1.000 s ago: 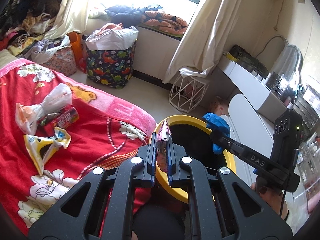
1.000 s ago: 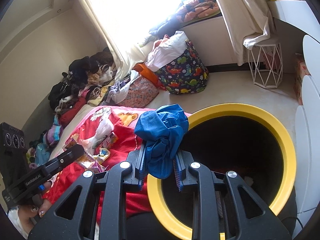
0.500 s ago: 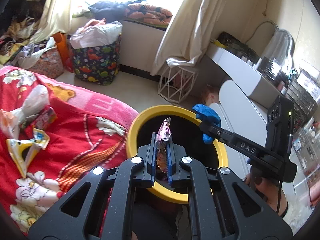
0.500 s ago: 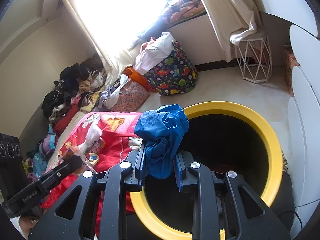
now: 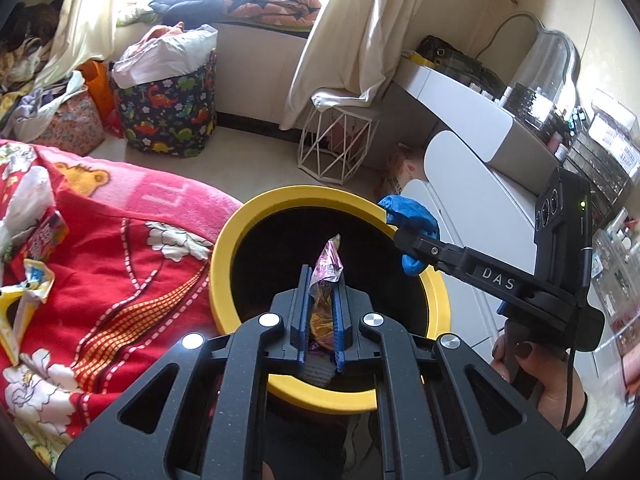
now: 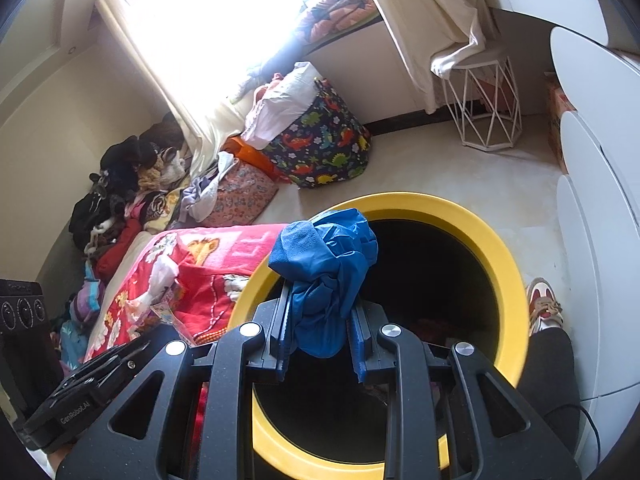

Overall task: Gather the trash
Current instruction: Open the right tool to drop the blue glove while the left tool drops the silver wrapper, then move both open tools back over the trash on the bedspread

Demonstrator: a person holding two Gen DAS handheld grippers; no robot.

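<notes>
A round bin with a yellow rim (image 5: pixel 228 240) (image 6: pixel 516 280) and black inside stands beside the bed. My left gripper (image 5: pixel 322 280) is shut on a crinkled purple foil wrapper (image 5: pixel 328 268) and holds it over the bin's opening. My right gripper (image 6: pixel 320 312) is shut on a crumpled blue plastic bag (image 6: pixel 324 264) above the bin's left rim; it also shows in the left wrist view (image 5: pixel 412 216) over the far right rim. More wrappers (image 5: pixel 24 292) lie on the red blanket (image 5: pixel 120 264).
A dinosaur-print basket (image 5: pixel 168 112) and a white wire stool (image 5: pixel 336 148) stand on the floor by the window. White curved drawers (image 5: pixel 460 208) are right of the bin. A clothes pile (image 6: pixel 120 192) lies at the bed's far end. A shoe (image 6: pixel 544 304) is right of the bin.
Both grippers moved from the bed side to over the bin's opening, each keeping its load. The bin now fills more of both views.
</notes>
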